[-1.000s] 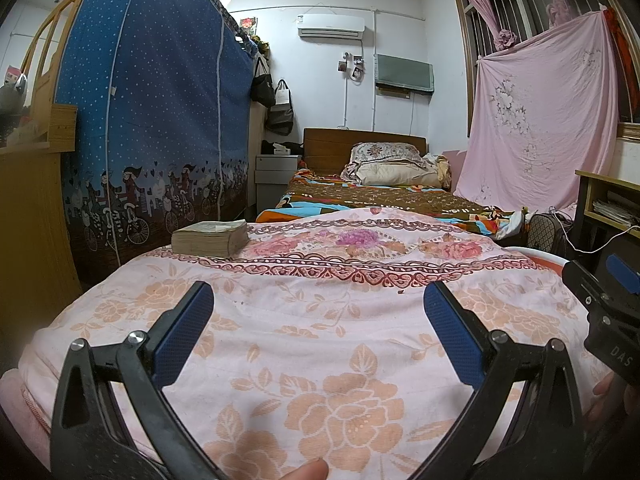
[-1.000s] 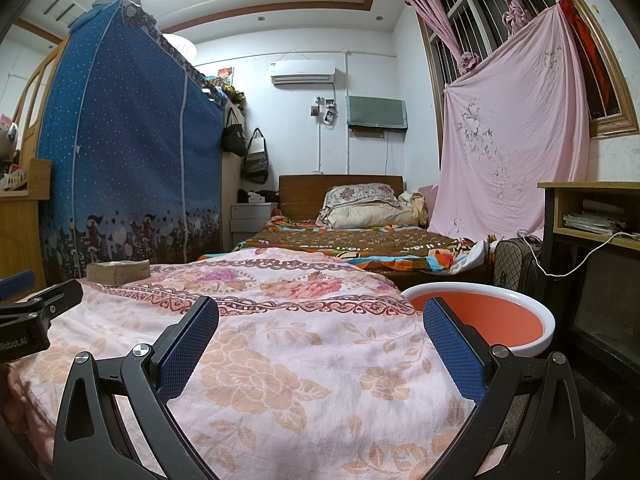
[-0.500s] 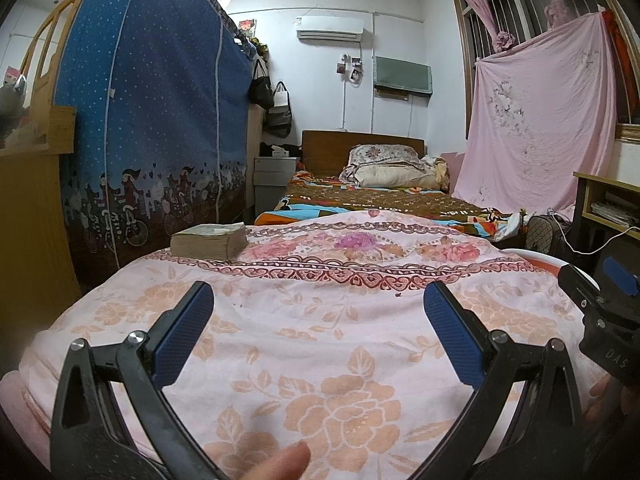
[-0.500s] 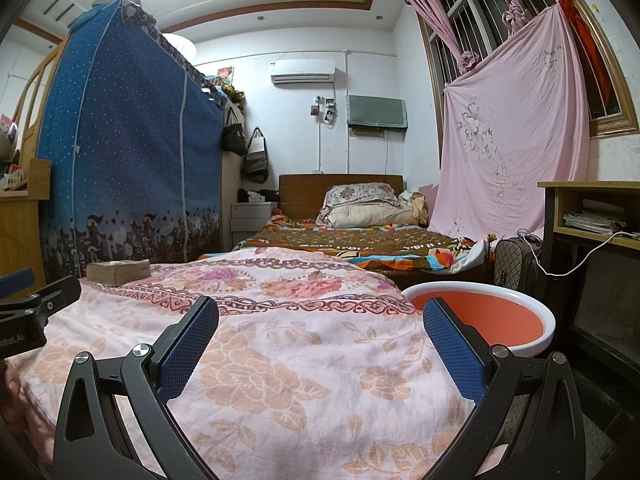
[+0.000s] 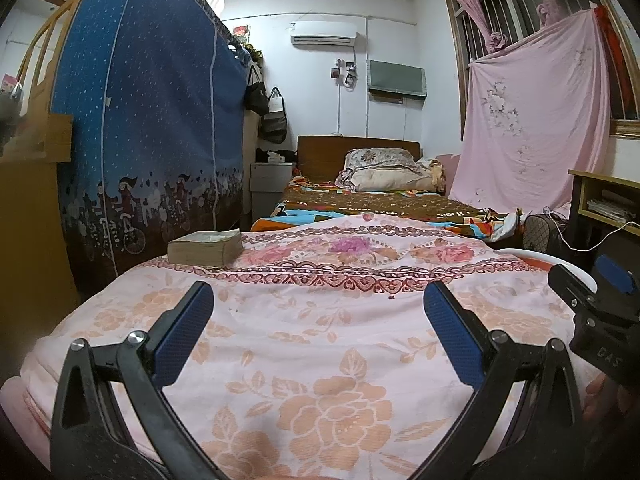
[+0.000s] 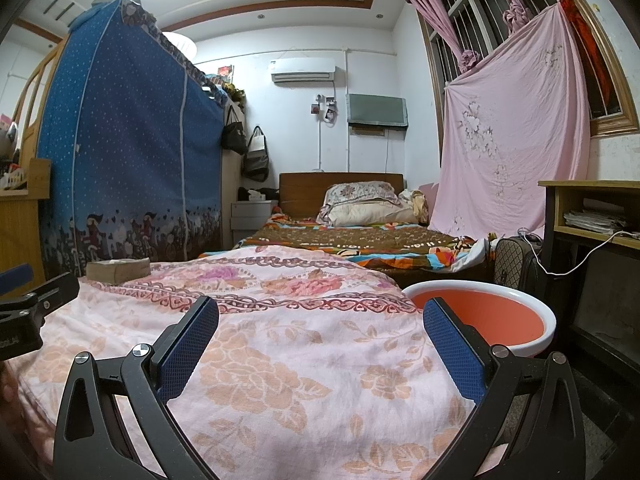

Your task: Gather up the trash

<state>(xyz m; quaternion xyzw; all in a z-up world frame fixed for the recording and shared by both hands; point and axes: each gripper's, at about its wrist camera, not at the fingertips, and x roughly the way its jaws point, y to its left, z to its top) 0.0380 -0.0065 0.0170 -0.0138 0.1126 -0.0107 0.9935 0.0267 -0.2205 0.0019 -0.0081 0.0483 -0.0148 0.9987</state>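
Both jaws spread, left gripper (image 5: 316,312) and right gripper (image 6: 320,326) empty over the floral quilt (image 6: 280,344); nothing collected, orange basin (image 6: 480,316) looks empty, only candidate a paper stack (image 5: 206,247), possibly a book, far-left on quilt.

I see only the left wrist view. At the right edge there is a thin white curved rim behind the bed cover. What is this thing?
Observer: It is a round plastic basin, white on the rim and orange inside, standing beside the floral pink bed cover.
Operator: Is any trash inside it?
Observer: None shows on the inner wall I can see; the bottom is hidden.
Operator: Is the right gripper open or shut?
Observer: The right gripper is open, with nothing between its fingers.
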